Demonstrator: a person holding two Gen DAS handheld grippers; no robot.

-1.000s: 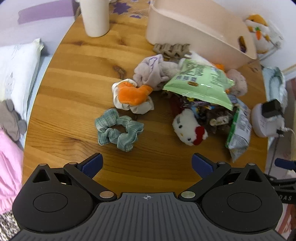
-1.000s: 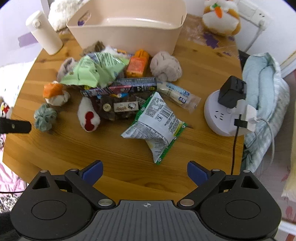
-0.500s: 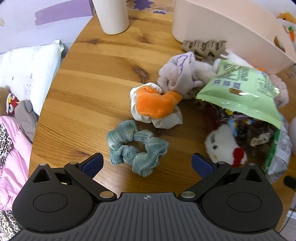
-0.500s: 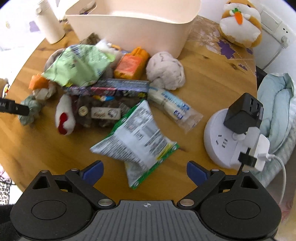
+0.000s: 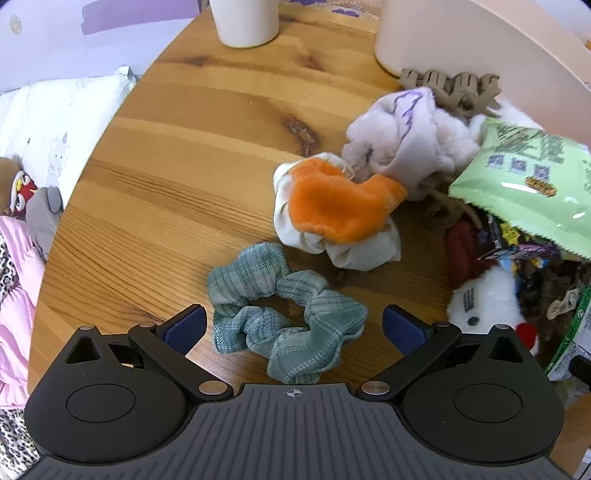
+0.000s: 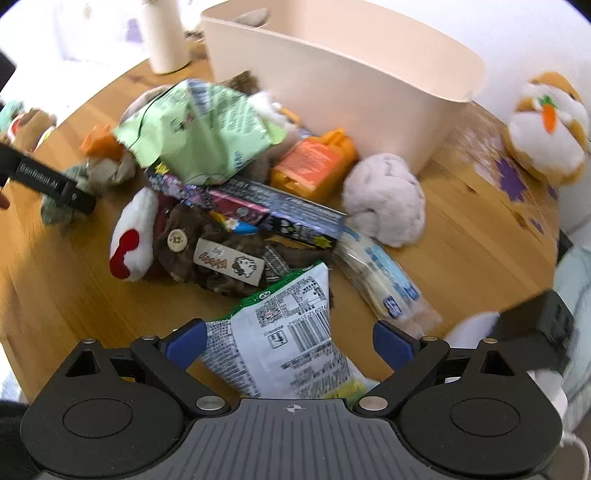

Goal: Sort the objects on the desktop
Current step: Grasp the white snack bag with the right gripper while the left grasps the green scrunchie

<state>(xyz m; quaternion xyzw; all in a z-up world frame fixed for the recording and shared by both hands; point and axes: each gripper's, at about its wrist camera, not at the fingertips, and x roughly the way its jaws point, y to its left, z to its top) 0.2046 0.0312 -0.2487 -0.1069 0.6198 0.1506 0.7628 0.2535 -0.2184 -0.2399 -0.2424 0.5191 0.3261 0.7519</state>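
A green plaid scrunchie (image 5: 284, 317) lies on the wooden table (image 5: 177, 177), between the fingers of my open left gripper (image 5: 293, 326). Behind it sit an orange-and-white scrunchie (image 5: 332, 214) and a lilac one (image 5: 402, 144). In the right wrist view a white-and-green snack bag (image 6: 291, 339) lies between the fingers of my open right gripper (image 6: 290, 341). Further back are a light green snack bag (image 6: 199, 133), a white plush (image 6: 131, 236), a brown item (image 6: 218, 258), an orange pack (image 6: 314, 166) and a beige bin (image 6: 351, 85).
A white cup (image 5: 243, 22) stands at the table's far edge. A brown hair claw (image 5: 450, 88) leans by the bin. A pale fluffy ball (image 6: 384, 199), a wrapped tube (image 6: 380, 280) and a plush toy (image 6: 546, 129) lie right. The left tool's finger (image 6: 51, 184) shows at left.
Both grippers have moved forward and down. The green scrunchie now lies between the left fingers, and the white-and-green bag now lies between the right fingers. Both stay open.
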